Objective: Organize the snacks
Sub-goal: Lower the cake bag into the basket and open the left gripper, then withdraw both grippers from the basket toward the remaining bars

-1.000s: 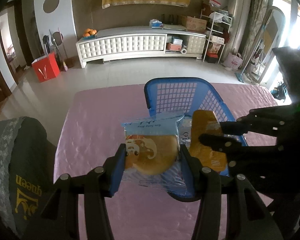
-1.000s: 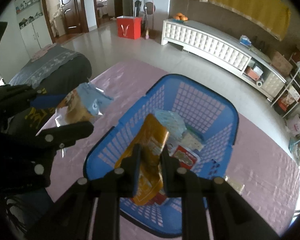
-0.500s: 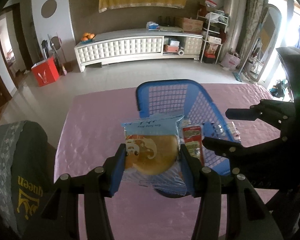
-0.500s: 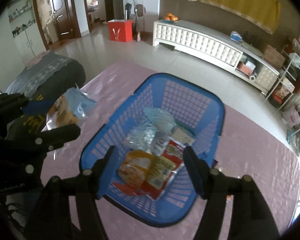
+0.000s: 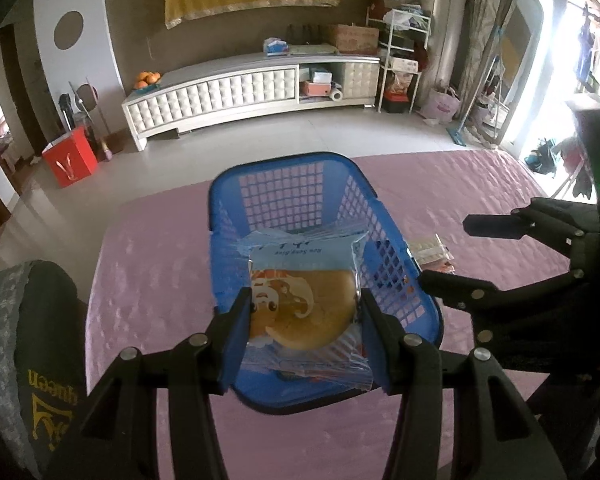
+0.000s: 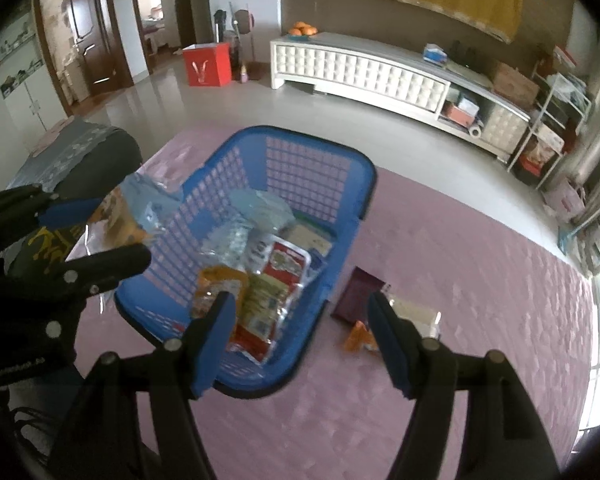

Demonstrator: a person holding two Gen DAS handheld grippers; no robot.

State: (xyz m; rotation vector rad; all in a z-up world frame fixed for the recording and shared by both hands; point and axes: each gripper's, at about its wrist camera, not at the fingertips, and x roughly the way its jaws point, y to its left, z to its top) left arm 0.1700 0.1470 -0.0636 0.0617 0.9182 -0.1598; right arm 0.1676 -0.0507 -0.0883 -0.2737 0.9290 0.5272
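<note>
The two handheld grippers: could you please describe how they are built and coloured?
Both look alike. The left gripper and right gripper each have two matte black plastic arms splaying forward, joined by round silver bolts, and flat blue pads lining the inner faces of the jaws. No cables or sleeves show. Faint, unreadable lettering marks the left one's body.

My left gripper holds a wrapped cake packet above the near end of the basket, which stands on the table towards its far left part. Inside the basket several snack packets lie heaped at its near end. My right gripper hangs with nothing between its parted fingers, over the basket's near right corner. On the table just right of the basket lie a flat packet, a small wrapper and a tray pack. Beyond the table's far edge, across the floor, a long cabinet stands against the wall.
</note>
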